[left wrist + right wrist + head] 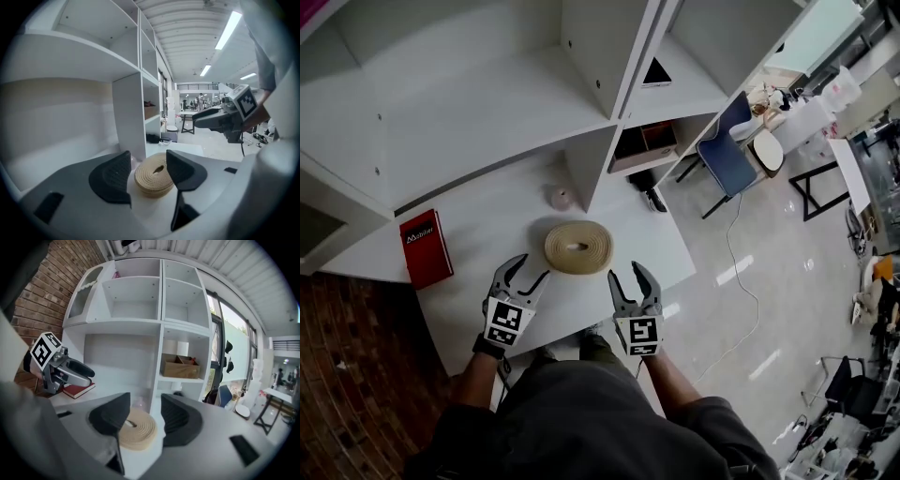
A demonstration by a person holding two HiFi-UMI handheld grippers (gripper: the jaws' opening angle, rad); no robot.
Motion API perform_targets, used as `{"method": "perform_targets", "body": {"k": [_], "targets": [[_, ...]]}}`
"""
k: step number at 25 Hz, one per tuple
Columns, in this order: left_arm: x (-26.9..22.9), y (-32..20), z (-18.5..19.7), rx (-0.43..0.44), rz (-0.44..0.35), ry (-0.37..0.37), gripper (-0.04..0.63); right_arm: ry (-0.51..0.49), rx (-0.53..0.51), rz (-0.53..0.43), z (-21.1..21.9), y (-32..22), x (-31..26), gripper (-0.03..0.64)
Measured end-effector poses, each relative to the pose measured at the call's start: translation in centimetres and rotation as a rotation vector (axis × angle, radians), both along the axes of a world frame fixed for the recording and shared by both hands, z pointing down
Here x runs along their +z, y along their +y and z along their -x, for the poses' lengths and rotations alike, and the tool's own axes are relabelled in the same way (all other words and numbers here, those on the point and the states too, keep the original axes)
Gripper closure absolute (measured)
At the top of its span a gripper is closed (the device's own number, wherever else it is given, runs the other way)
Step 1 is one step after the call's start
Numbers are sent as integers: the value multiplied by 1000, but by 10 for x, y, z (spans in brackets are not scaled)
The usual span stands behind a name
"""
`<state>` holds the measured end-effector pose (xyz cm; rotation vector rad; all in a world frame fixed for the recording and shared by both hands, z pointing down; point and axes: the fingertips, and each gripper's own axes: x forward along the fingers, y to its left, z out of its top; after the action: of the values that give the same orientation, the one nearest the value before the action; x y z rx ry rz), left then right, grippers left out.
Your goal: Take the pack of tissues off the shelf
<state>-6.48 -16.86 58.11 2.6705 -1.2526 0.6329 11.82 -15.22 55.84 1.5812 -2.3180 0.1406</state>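
The left gripper (530, 272) and the right gripper (628, 274) are held side by side over the front edge of the white bottom board (464, 309) of the shelf unit (487, 103); the jaws of both are seen standing partly apart, with nothing pressed between the pads; a coiled beige strap (578, 247) is laid flat on the board just beyond both sets of jaws, touched by neither; the pack of tissues (562, 198), small and pale pink, is found behind the coil, set against the foot of the upright divider; a red book (426, 247) is laid flat at the board's left end, well apart from the pack; a cardboard box (180, 365) is kept in a compartment further right
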Motion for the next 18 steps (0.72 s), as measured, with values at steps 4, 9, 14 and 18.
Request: {"method": "perform_targets", "body": {"k": [4,9,14,18], "targets": [[-27,-6,3,-33,-57,34,438,2,32,-43,-7,2,-19,460],[-49,-7,8,-70,-105,69,555,7,70,-68,-24,3,-33,574],[-51,-8,9,-76,-116,60,597,-4,92,-59,-36,-3,-35,617],[-53,-9,9,-79,-115,60,597,-9,89,-53,-38,-5,-35,617]]}}
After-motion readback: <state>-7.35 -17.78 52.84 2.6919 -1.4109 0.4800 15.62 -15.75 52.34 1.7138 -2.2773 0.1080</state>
